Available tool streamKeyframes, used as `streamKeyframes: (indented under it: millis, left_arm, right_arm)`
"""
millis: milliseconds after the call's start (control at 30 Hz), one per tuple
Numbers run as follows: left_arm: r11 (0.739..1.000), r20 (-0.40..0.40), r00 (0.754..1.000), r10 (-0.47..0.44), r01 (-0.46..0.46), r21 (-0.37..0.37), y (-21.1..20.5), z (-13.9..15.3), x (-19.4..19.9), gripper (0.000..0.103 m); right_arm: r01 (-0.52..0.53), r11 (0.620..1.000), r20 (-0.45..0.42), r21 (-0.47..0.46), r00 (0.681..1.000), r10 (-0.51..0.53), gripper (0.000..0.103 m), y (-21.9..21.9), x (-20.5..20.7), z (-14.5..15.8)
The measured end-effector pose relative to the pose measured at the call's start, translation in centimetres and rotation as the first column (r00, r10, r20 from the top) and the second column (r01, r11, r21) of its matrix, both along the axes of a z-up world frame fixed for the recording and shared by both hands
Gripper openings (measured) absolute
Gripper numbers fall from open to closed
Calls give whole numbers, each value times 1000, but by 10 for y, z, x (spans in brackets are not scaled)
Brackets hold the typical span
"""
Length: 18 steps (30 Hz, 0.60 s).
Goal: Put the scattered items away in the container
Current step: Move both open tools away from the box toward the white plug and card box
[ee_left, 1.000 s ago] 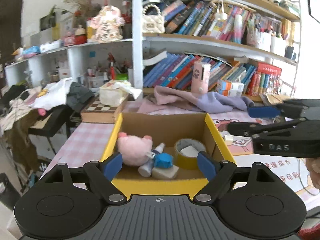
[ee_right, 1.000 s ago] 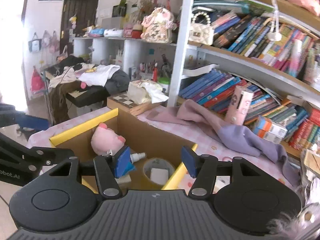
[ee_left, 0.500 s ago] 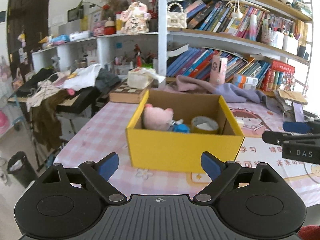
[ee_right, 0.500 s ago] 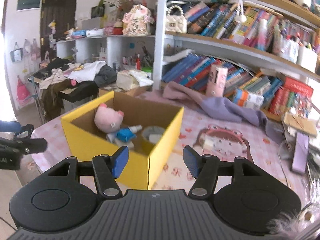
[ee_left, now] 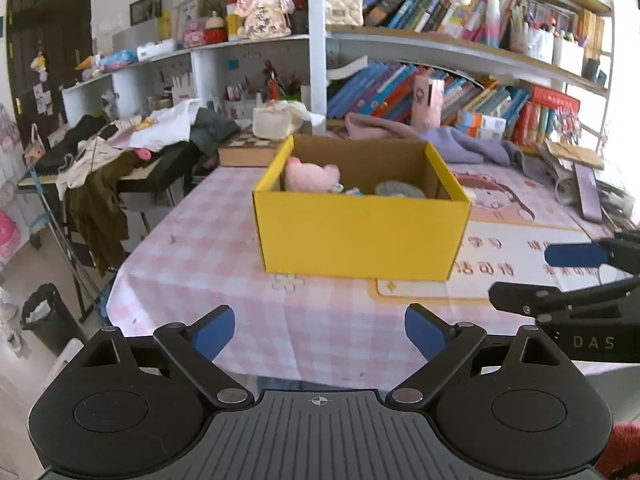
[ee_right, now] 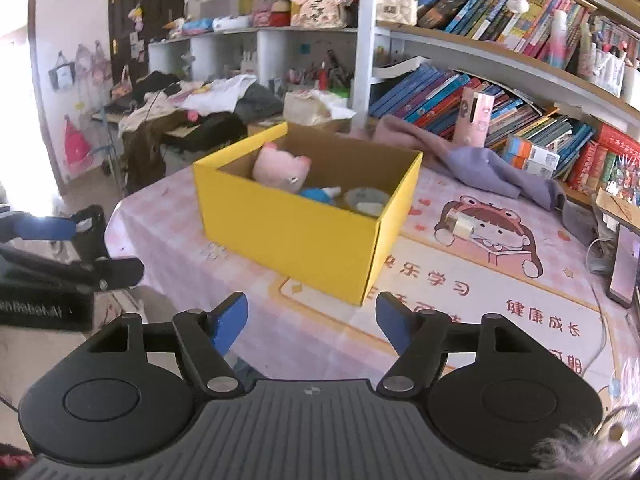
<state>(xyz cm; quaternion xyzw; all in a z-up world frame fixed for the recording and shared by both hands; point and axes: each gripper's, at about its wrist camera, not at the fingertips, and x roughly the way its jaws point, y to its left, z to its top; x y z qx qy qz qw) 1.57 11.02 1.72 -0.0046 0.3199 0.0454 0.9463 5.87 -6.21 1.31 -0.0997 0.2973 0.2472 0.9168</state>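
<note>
Mostly done, judging by contents. Left wrist view: open yellow cardboard box point(ee_left: 362, 236) sits mid-table on the pink checked tablecloth point(ee_left: 192, 256), well beyond the left gripper point(ee_left: 319, 332). Its jaws are spread wide, nothing between the blue pads. Inside the box: pink plush pig point(ee_left: 310, 178) at far left, a grey-looking tape roll point(ee_left: 400, 190) to the right, something blue between them, mostly hidden by the near wall. The right gripper point(ee_left: 560, 276) shows at the right edge, jaws apart, empty.

Right wrist view: right gripper point(ee_right: 312, 322) hangs near the table's near edge, jaws spread, holding nothing. Same box point(ee_right: 296, 232) seen from its right corner; pig point(ee_right: 282, 170), a small blue-and-white bottle point(ee_right: 320, 194) and the tape roll point(ee_right: 366, 202) lie inside. One small cardboard-coloured packet point(ee_right: 460, 222) lies on the cartoon-girl printed mat point(ee_right: 492, 280), right of the box, well apart from it. That looks like the only loose piece left to put in; purple cloth and books by the shelf look like background clutter, not sure.
</note>
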Motion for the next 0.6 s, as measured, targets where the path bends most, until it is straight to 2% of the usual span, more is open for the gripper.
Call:
streamKeyframes:
  millis: [233, 600]
  left_arm:
    - [1000, 5, 1000, 2, -2, -14, 2, 0, -8, 97]
    - [1000, -59, 998, 0, -1, -24, 3, -8, -11, 97]
  right_arm:
    - [-37, 998, -5, -54, 999, 37, 79, 8, -11, 0]
    - [-46, 994, -46, -100, 998, 41, 81, 12, -16, -7]
